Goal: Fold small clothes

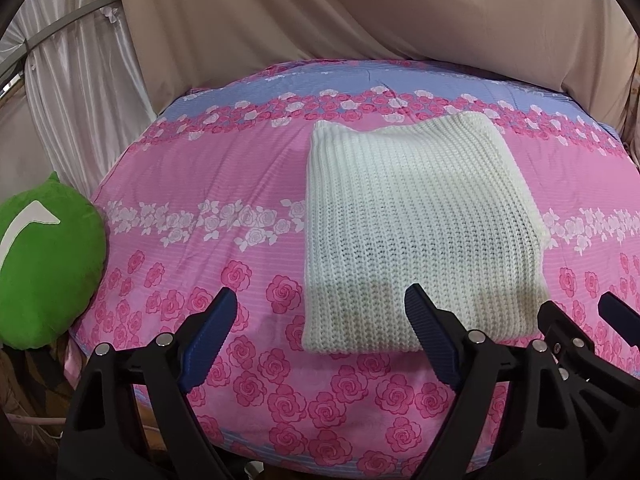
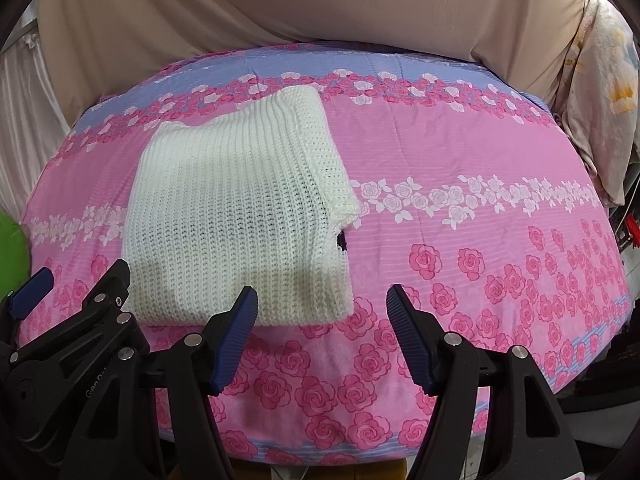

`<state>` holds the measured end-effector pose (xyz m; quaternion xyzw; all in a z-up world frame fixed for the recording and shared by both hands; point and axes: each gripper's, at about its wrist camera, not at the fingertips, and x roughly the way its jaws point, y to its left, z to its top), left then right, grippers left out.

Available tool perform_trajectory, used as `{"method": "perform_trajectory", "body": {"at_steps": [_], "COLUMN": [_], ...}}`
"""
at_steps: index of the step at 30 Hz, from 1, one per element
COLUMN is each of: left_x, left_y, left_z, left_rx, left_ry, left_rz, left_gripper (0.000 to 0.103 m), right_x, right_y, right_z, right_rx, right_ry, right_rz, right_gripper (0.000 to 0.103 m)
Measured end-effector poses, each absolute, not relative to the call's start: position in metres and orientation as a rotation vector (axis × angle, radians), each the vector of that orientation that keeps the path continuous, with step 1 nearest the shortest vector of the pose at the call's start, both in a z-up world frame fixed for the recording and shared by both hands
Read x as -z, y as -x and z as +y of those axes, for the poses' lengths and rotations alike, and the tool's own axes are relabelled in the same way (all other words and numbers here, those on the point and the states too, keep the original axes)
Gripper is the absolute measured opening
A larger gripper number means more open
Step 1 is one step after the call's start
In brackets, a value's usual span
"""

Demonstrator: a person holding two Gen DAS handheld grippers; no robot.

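1. Left gripper hangs nearest, jaws spread wide with nothing between them, one blue pad over the near edge of the white knit garment
2. Right gripper sits beside it, jaws also spread and empty, over the rose-print bedcover just right of the knit's near corner
3. The knit lies folded into a thick rectangle on the bedcover, a loose flap and a dark spot showing at its right side
4. It looks soft, light, stretchy and floppy; pinch through all layers at the near corners, since one layer would likely peel away
5. Beyond, a green cushion and beige drapes
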<state>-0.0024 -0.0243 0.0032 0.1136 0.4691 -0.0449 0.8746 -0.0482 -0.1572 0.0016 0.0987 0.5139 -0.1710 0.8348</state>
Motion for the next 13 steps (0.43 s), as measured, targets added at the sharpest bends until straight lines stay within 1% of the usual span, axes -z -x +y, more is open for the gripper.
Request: {"method": "perform_trajectory", "body": {"at_steps": [5, 8, 13], "left_x": [-0.002, -0.0009, 0.0006], "left_y": [0.0009, 0.0003, -0.0016], "left_z": [-0.0235, -0.0252, -0.0245], "left_rx": [0.095, 0.098, 0.1], "left_ry": [-0.239, -0.252, -0.251], "left_rz": [0.983, 0.984, 0.993], "left_gripper": [0.082, 0.079, 0.079], "right_x": [-0.0011, -0.0009, 0.0002], "right_y": [0.0459, 0.0446, 0.0425], "right_z": [-0.1555, -0.1543, -0.1541], "right_rx": [0.36, 0.357, 0.354], "right_ry": [-0.204, -0.202, -0.198], "right_rz": [1.093, 1.095, 1.103], "right_gripper": [0.066, 0.065, 0.063]}}
